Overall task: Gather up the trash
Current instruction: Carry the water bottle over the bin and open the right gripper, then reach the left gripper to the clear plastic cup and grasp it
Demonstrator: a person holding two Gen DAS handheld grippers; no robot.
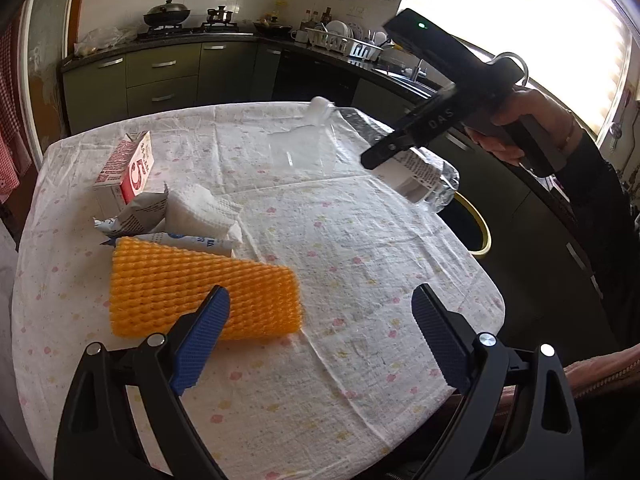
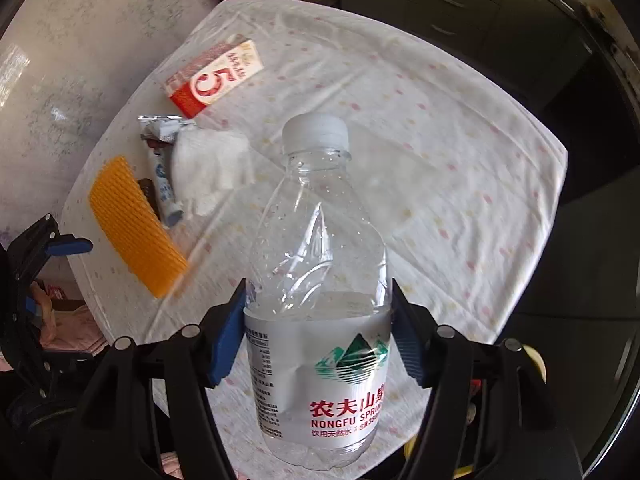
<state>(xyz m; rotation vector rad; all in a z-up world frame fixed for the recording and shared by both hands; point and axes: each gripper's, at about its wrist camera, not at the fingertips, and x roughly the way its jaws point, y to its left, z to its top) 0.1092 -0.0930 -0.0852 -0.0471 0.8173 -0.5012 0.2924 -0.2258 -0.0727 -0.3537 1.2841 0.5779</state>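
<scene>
My right gripper (image 2: pixel 318 292) is shut on a clear, empty water bottle (image 2: pixel 320 240) with a white label, held cap-forward above the table's near edge. In the left wrist view the same bottle (image 1: pixel 434 184) hangs under the right gripper (image 1: pixel 384 160) beyond the table's right side, over a bin. My left gripper (image 1: pixel 320 296) stands open low over the cloth, its left finger over an orange foam net (image 1: pixel 192 288). Behind the net lie crumpled wrappers (image 1: pixel 140 212), a white tissue (image 1: pixel 200 208) and a red-and-white carton (image 1: pixel 132 164).
The table wears a white flowered cloth (image 1: pixel 340 240). A clear plastic bag (image 1: pixel 304 144) lies at its far side. A dark bin with a yellow rim (image 1: pixel 482 236) stands beside the table on the right. Kitchen cabinets and a counter run behind.
</scene>
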